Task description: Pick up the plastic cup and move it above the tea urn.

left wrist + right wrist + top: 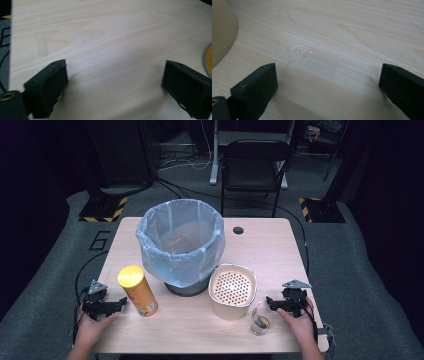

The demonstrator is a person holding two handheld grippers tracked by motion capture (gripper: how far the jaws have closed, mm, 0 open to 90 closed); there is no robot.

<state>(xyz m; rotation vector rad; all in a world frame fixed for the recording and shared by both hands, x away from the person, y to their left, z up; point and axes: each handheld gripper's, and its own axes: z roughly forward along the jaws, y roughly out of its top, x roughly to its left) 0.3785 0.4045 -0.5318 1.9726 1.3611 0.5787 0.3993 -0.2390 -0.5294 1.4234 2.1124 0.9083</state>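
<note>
Both hands rest low at the table's near edge, left tongs [121, 303] and right tongs [269, 302] gaping, empty.

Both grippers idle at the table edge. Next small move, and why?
Probably ease the left gripper toward the yellow-lidded can and straddle it. Its jaws stand open over bare table, with the upright can just beside them. The right gripper is open too, near the glass, holding nothing.
</note>
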